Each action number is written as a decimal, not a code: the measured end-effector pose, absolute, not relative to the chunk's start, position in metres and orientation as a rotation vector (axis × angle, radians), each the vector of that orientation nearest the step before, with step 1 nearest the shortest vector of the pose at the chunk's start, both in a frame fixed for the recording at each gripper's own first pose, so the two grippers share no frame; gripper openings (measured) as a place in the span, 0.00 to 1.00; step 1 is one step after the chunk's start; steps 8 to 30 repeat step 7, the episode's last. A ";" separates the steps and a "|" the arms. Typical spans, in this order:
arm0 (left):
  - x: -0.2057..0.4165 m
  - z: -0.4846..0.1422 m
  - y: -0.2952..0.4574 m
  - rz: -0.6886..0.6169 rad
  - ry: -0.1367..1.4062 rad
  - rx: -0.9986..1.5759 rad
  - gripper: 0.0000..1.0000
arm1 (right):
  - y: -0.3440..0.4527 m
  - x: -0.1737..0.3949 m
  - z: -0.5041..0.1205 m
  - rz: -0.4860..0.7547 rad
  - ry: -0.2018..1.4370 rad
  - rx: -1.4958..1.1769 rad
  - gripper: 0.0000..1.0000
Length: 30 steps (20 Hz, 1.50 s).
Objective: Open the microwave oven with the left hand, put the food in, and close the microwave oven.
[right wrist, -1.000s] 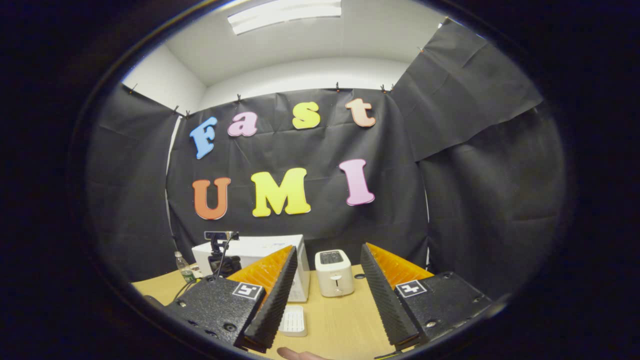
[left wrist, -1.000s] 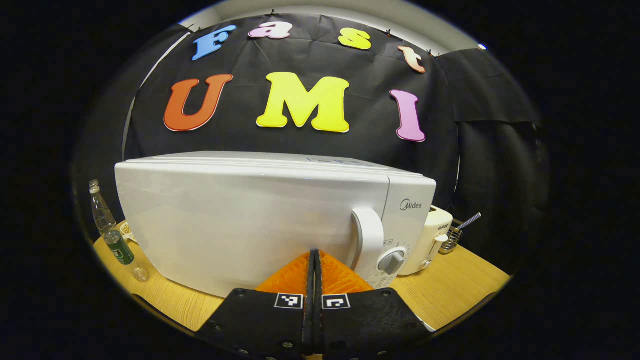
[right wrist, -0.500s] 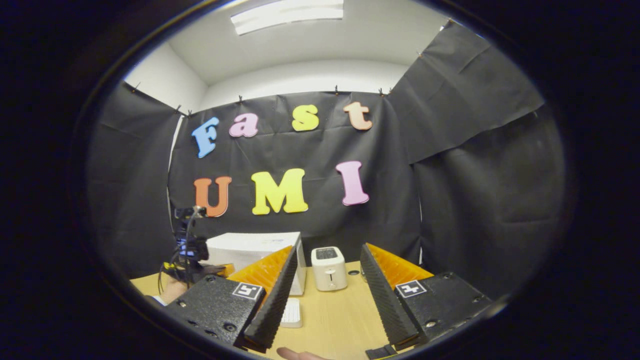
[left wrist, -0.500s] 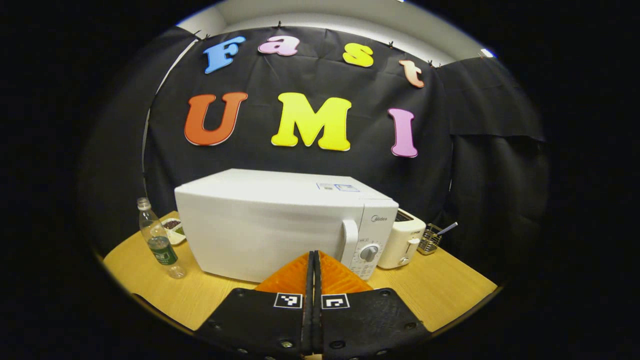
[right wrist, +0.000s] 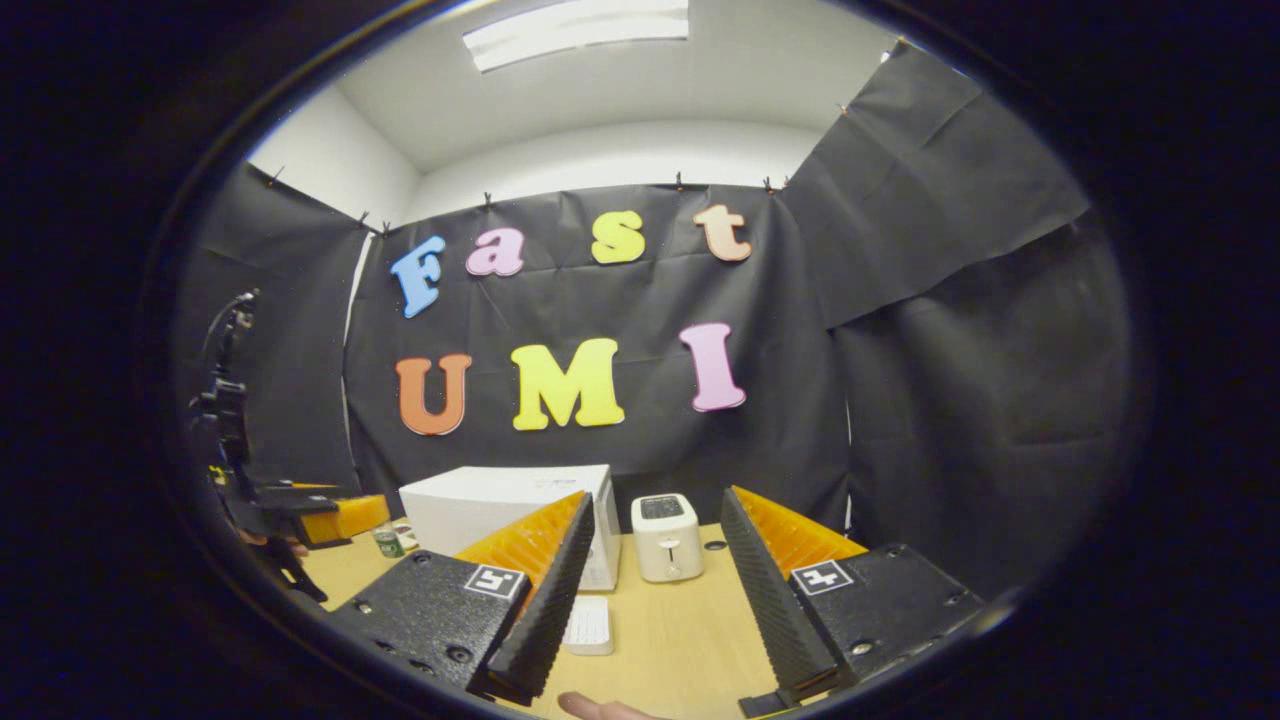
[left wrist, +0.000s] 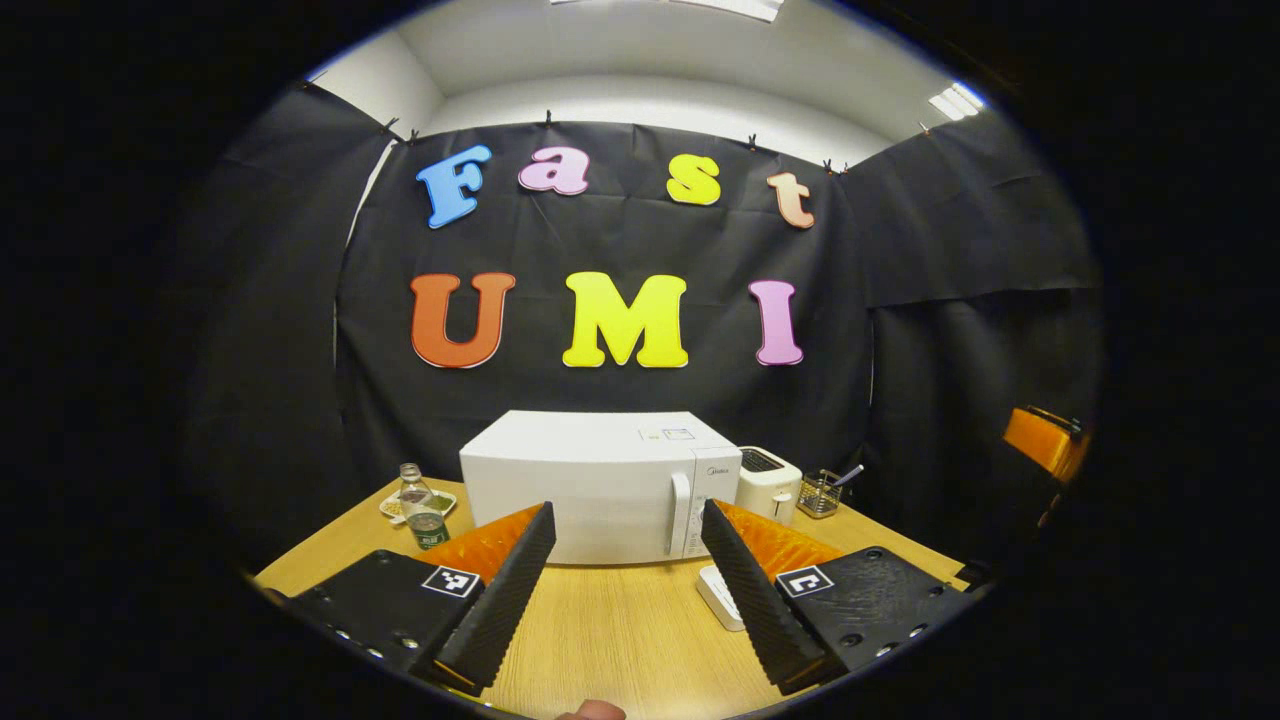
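A white microwave oven [left wrist: 600, 487] sits with its door closed at the back of a light wooden table [left wrist: 620, 640], in front of the booth's black cloth wall. In the left gripper view, the left gripper [left wrist: 625, 540] hovers above the near part of the table with its two fingers spread wide and nothing between them — the microwave shows through the gap, well apart from the fingertips. The door's vertical white handle [left wrist: 680, 513] stands toward the oven's right side, next to a narrow control panel. Just right of the microwave is a white toaster [left wrist: 768, 483], and beyond that a small wire basket [left wrist: 822, 492] with a utensil leaning out of it. Left of the microwave stands a clear plastic bottle [left wrist: 422, 516] with a green label, and behind it a small dish [left wrist: 395, 506] whose contents are too small to make out. A flat white rectangular object [left wrist: 718, 595] lies on the table just beside the left gripper's right-hand finger. In the right gripper view, the right gripper [right wrist: 655, 545] is likewise released, fingers wide apart and empty, with the toaster [right wrist: 667, 537] seen between them and the microwave [right wrist: 500, 503] partly behind its left-hand finger. At the far left of that view the other gripper [right wrist: 300, 515] is held up above the table edge, with a cable rising from it.
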<state>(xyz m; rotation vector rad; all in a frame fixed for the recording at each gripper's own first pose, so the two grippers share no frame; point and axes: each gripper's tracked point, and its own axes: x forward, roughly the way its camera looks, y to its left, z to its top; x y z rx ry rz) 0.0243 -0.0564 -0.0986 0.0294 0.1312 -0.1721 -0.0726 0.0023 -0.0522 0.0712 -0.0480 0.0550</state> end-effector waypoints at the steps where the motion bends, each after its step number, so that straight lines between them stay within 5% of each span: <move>1: 0.013 -0.090 -0.047 -0.143 0.118 0.035 0.92 | 0.003 -0.073 -0.051 0.057 -0.045 0.073 0.82; 5: -0.020 -0.069 -0.016 -0.026 0.081 0.073 0.92 | -0.001 -0.078 -0.046 0.048 -0.043 0.077 0.82; 7: -0.034 -0.060 -0.018 -0.046 0.063 0.047 1.00 | -0.001 -0.082 -0.040 0.046 -0.050 0.072 0.82; 30: -0.034 -0.060 -0.018 -0.046 0.063 0.047 1.00 | -0.001 -0.082 -0.040 0.046 -0.050 0.072 0.82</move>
